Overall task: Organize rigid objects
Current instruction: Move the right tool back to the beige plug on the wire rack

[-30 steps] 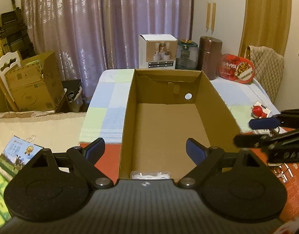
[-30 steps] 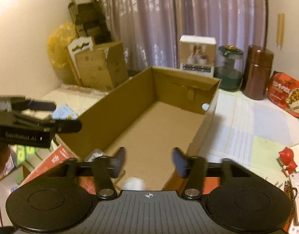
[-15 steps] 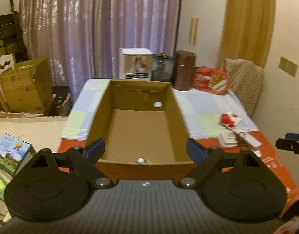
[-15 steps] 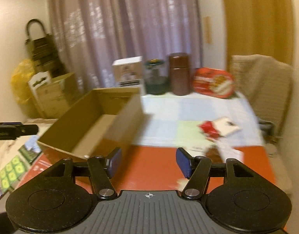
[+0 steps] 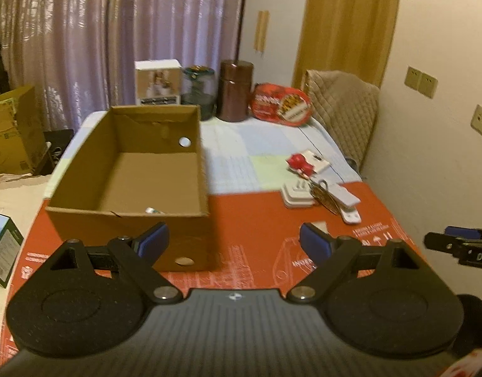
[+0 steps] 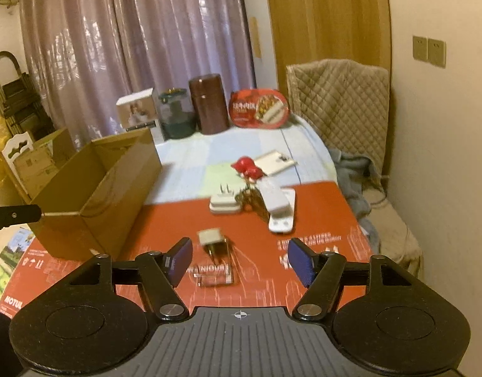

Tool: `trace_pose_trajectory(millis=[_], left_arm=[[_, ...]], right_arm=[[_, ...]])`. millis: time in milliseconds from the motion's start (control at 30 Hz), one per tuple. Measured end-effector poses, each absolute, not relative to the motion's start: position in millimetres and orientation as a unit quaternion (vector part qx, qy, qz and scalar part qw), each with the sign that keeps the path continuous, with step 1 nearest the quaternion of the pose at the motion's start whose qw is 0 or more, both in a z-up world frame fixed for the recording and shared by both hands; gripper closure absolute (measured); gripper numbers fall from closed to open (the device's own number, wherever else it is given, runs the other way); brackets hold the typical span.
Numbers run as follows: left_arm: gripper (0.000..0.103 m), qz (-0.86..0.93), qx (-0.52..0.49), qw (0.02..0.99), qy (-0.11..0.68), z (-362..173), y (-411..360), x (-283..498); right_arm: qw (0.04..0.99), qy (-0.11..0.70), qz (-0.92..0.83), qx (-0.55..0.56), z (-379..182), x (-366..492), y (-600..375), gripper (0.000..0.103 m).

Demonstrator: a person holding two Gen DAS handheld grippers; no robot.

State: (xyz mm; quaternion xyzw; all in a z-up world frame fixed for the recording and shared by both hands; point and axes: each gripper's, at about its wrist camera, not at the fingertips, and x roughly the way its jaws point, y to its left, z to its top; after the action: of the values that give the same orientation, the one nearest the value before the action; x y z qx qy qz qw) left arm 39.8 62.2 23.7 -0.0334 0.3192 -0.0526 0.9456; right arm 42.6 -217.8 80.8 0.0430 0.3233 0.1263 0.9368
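Note:
An open cardboard box [image 5: 131,169] stands on the red mat [image 5: 256,220]; a small white item [image 5: 153,210] lies inside near its front wall. The box also shows in the right wrist view [image 6: 96,188]. Loose objects lie to its right: a white plug adapter [image 6: 225,202], a white clip-like piece [image 6: 280,207], a red figurine [image 6: 248,168], a small plug [image 6: 212,240] and a clear packet [image 6: 214,276]. My left gripper [image 5: 234,242] is open and empty, in front of the box. My right gripper [image 6: 239,259] is open and empty, just short of the small plug.
At the table's back stand a white carton [image 5: 157,83], a glass jar [image 5: 198,91], a brown canister [image 5: 234,89] and a red food tub [image 5: 280,103]. A quilted chair [image 6: 338,106] is on the right. Boxes stand on the left [image 5: 8,132].
Both grippers have pulled back out of the box and swung right. The right gripper now faces the loose objects on the red mat and has opened wider.

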Motion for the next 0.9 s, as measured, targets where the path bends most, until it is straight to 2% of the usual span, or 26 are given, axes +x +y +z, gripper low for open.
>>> trace_pose_trajectory(millis=[900], left_arm=[[0.015,-0.092,-0.022,0.92,0.38,-56.0,19.0,101.3]], right_arm=[[0.898,0.403,0.178,0.013,-31.9,126.7,-162.9,0.036]])
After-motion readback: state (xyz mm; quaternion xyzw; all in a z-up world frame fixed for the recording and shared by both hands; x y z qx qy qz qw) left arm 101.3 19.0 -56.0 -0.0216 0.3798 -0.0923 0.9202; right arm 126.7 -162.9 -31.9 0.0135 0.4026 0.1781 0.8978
